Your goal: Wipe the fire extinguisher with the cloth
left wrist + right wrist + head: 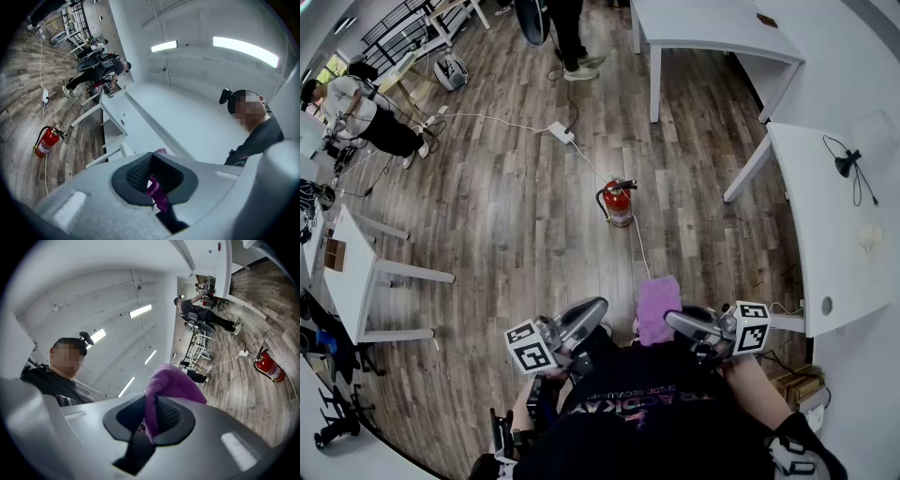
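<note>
The red fire extinguisher [619,203] stands upright on the wood floor, well ahead of both grippers; it also shows small in the left gripper view [46,142] and the right gripper view [269,367]. A purple cloth [659,309] is bunched in my right gripper [680,322], whose pads press on it [152,420], with the cloth [171,383] bulging out past the tips. My left gripper [598,314] sits beside it at the left, jaws shut [152,180]. A strip of the purple cloth [160,152] shows past its tips; in the head view a gap separates them.
A white cord with a power strip [561,132] runs across the floor past the extinguisher. White tables stand at the right [825,216], back [703,28] and left [352,272]. One person bends at the far left [356,108], another stands at the back [567,37].
</note>
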